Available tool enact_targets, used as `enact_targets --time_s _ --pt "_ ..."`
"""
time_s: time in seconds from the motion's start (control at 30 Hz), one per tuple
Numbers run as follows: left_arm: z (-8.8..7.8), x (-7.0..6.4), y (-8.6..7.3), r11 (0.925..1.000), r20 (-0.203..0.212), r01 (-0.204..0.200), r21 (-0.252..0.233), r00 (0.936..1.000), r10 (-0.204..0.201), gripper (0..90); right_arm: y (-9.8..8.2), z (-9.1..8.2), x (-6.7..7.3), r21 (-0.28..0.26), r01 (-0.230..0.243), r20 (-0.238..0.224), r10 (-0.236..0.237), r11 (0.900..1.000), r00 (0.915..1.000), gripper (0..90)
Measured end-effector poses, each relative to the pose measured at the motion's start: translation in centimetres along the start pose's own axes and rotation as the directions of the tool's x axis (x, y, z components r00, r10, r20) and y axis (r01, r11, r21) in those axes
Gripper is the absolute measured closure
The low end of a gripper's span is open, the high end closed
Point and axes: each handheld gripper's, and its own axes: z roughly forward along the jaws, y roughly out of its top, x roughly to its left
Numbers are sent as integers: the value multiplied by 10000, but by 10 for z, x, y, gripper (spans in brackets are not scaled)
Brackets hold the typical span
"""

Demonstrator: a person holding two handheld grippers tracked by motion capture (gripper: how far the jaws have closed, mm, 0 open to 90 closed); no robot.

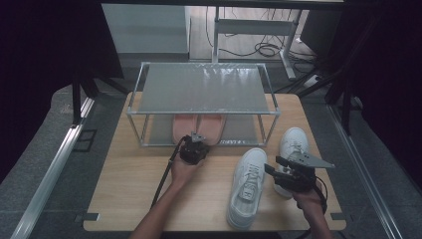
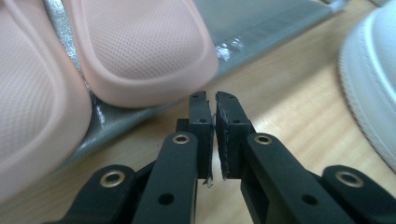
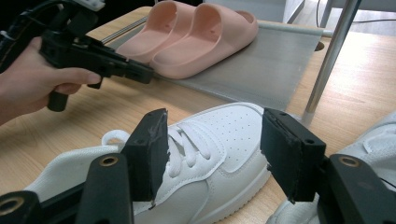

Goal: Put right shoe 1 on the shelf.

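A pair of pink slippers (image 1: pixel 199 127) (image 3: pixel 196 37) lies side by side on the lower shelf (image 3: pixel 266 70) of a metal rack (image 1: pixel 201 87). My left gripper (image 1: pixel 195 143) (image 2: pixel 215 100) sits just in front of the slippers' heels (image 2: pixel 144 46), its jaws a narrow slit apart with nothing between them. It is also seen from the side as the left gripper (image 3: pixel 148 74). A white sneaker (image 1: pixel 246 186) (image 3: pixel 219 126) lies on the table with its toe toward the rack. My right gripper (image 1: pixel 272 164) (image 3: pixel 212 140) hovers beside it, wide open and empty.
A second white sneaker (image 1: pixel 292 142) (image 3: pixel 369 140) lies to the right, close to the rack's front right leg (image 3: pixel 327 60). The rack's top shelf is bare. The wooden table (image 1: pixel 129 189) has free room at the left. Cables lie on the floor behind.
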Motion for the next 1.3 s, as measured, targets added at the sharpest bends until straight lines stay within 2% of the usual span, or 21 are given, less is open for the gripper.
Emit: enact_targets --time_s 0.17,0.33,0.47,0.6,0.77,0.93,1.0,1.17,1.3 --pt "-24 6 -12 9993 164 250 -274 9996 -245 808 1 0 1 -29 33 1 -33 10000 10000 420" --pt "-45 9 -25 9995 216 145 -281 9997 -139 738 0 2 1 48 13 -28 -12 10000 10000 419" --pt "-55 6 -34 9995 262 47 -316 9997 -39 673 0 3 3 55 51 -61 -51 10000 10000 419" --pt "-65 2 -42 9996 332 -88 -279 9994 97 610 -1 3 3 83 35 -58 -34 10000 10000 419" --pt "-74 -1 -49 9994 392 -252 -219 9989 261 582 -1 5 4 103 -34 -111 36 9999 9999 418" --pt "-83 -2 -58 9997 530 -243 -86 9983 248 557 -2 6 4 108 -89 -126 90 9999 9999 417" --pt "-88 -2 -61 9995 441 -297 61 9986 294 543 -2 6 4 85 -103 -142 104 9999 9998 418" --pt "-102 -1 -72 9996 285 -285 60 9992 283 529 -2 4 6 71 -53 -157 55 10000 9999 420" --pt "-104 2 -78 9996 209 -268 87 9994 266 522 -2 3 8 -71 44 -161 -45 10000 9999 428"
